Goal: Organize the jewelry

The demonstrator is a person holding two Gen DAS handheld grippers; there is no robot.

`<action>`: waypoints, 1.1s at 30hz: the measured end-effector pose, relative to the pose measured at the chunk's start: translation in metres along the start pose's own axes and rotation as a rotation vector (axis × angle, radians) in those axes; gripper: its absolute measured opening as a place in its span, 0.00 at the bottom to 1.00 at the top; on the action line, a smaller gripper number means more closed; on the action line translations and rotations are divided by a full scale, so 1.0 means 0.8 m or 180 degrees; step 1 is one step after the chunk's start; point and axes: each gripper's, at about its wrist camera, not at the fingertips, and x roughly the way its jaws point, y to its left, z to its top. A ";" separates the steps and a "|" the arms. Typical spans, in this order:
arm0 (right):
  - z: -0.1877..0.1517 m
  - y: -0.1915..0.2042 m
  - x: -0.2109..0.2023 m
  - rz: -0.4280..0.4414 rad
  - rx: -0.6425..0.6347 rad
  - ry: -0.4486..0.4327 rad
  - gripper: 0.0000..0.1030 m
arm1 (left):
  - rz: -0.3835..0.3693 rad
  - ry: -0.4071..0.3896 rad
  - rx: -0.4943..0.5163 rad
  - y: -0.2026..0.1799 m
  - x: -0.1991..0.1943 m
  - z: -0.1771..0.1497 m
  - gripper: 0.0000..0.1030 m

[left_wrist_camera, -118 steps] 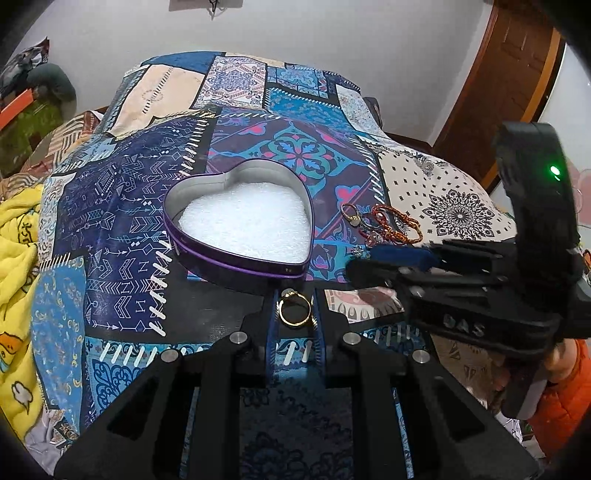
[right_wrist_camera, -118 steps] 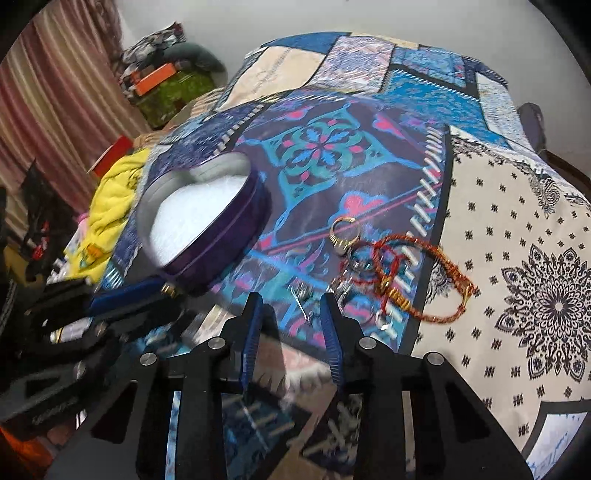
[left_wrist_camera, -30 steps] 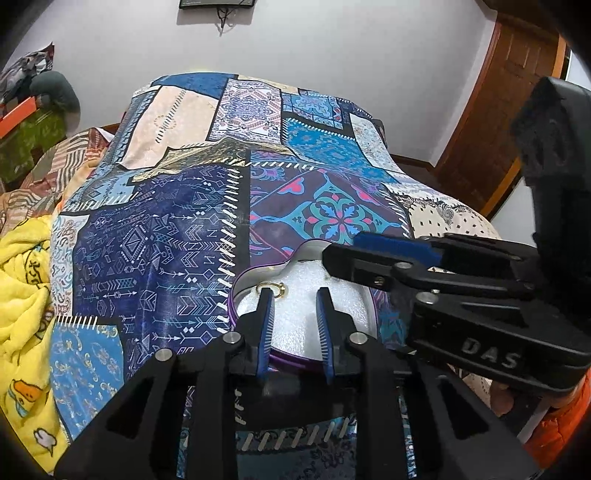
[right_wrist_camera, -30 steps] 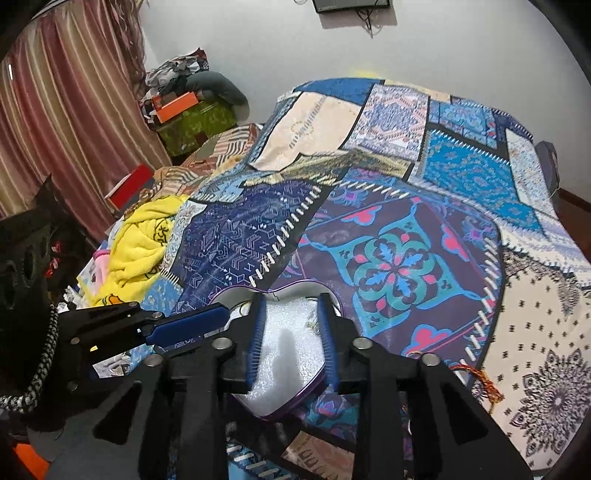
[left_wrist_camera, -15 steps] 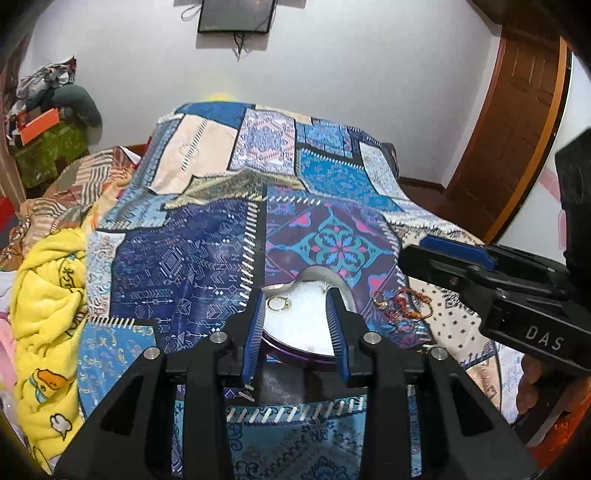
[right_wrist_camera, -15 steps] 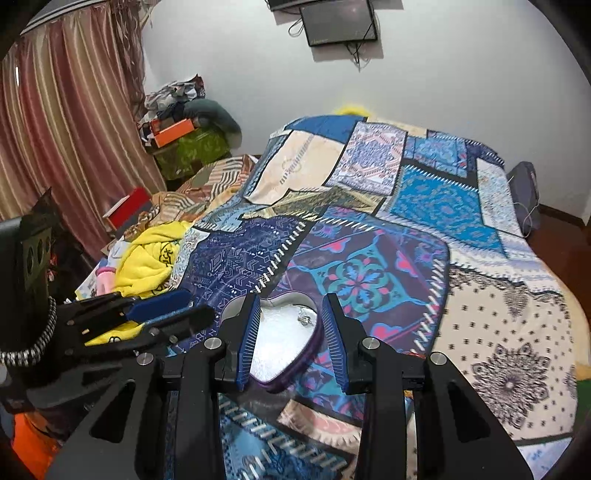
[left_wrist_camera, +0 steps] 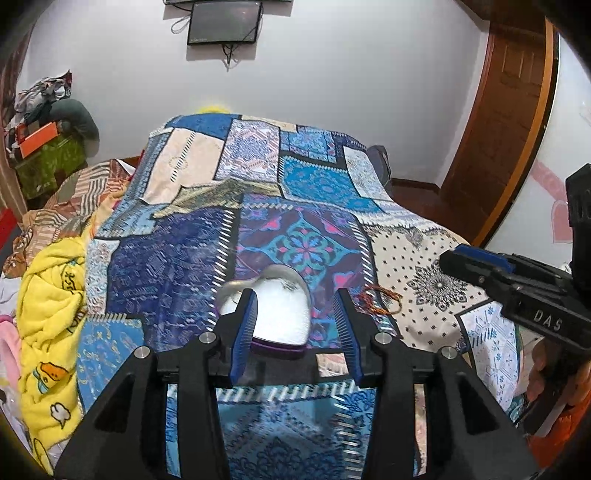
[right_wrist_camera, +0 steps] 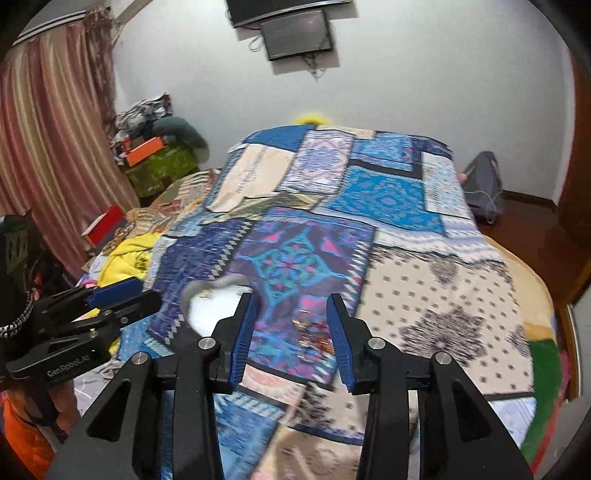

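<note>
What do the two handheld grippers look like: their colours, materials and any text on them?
Both are matte black plastic frames with silver bolts and ribbed blue pads on the fingers. The right gripper bears white "DAS"; the left gripper bears "GenRobot.AI" and a black-and-white braided cord. Orange sleeves show beneath.

the tin sits on the quilt near the bed's front middle. just right of the tin lies the bracelet pile, apart from it. a blanket is bunched at the quilt's left edge. behind the bed, a screen hangs on the wall. a box stack stands at far left, a door at far right.
</note>
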 end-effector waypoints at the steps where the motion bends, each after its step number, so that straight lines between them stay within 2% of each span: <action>1: -0.001 -0.009 -0.002 -0.0038 0.0027 0.0002 0.36 | -0.0011 0.0024 0.0001 -0.003 0.003 -0.001 0.41; 11: -0.024 -0.070 -0.001 -0.0278 0.0273 0.0149 0.36 | -0.0116 0.0310 0.0071 -0.044 0.055 -0.013 0.41; 18: -0.045 -0.079 0.032 -0.0172 0.0241 0.0459 0.36 | -0.0353 0.0675 0.0163 -0.072 0.108 -0.033 0.41; 24: -0.058 -0.081 0.051 -0.0052 0.0219 0.0614 0.36 | -0.0371 0.0883 0.0227 -0.085 0.148 -0.045 0.41; 28: -0.063 -0.080 0.064 -0.0007 0.0174 0.0707 0.36 | -0.0381 0.0928 0.0149 -0.083 0.165 -0.048 0.41; 33: -0.061 -0.082 0.084 -0.0008 0.0077 0.0820 0.36 | -0.0309 0.0873 0.0257 -0.089 0.174 -0.044 0.41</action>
